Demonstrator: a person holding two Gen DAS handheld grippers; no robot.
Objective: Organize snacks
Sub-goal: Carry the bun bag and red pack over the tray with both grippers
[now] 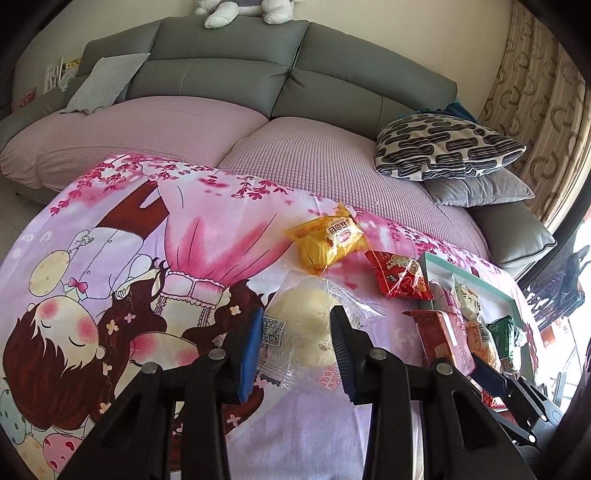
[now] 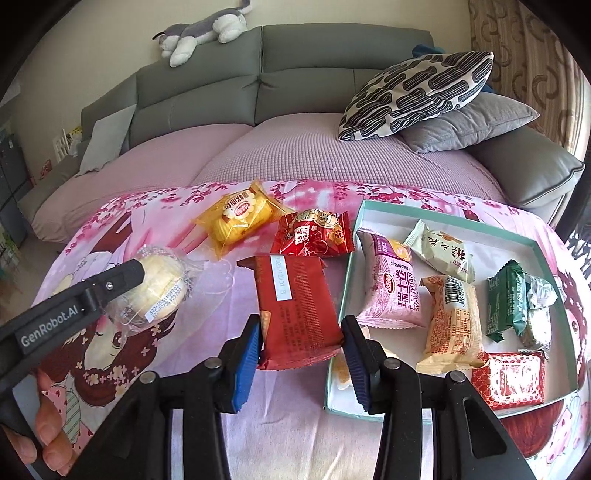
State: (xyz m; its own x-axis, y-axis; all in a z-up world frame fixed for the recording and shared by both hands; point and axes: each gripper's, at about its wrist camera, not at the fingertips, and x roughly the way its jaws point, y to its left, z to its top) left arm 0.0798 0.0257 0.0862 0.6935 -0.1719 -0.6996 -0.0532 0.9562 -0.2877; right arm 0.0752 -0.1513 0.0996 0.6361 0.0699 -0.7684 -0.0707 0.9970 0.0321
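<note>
My left gripper (image 1: 297, 336) is shut on a clear-wrapped pale bun (image 1: 306, 325), its fingers pressing both sides; the bun also shows in the right wrist view (image 2: 160, 288) under the left gripper's finger (image 2: 122, 275). My right gripper (image 2: 301, 341) is shut on a dark red snack pack (image 2: 295, 306), seen in the left wrist view too (image 1: 441, 336). A yellow pack (image 2: 238, 218) and a bright red pack (image 2: 314, 234) lie on the pink cloth. A teal-rimmed tray (image 2: 443, 216) at the right holds several snacks.
The cartoon-print pink cloth (image 1: 147, 258) covers the table. Behind it stands a grey sofa (image 2: 221, 92) with a pink cover, a patterned pillow (image 2: 417, 92), a grey pillow (image 2: 472, 123) and a plush toy (image 2: 203, 33). Curtains hang at the right.
</note>
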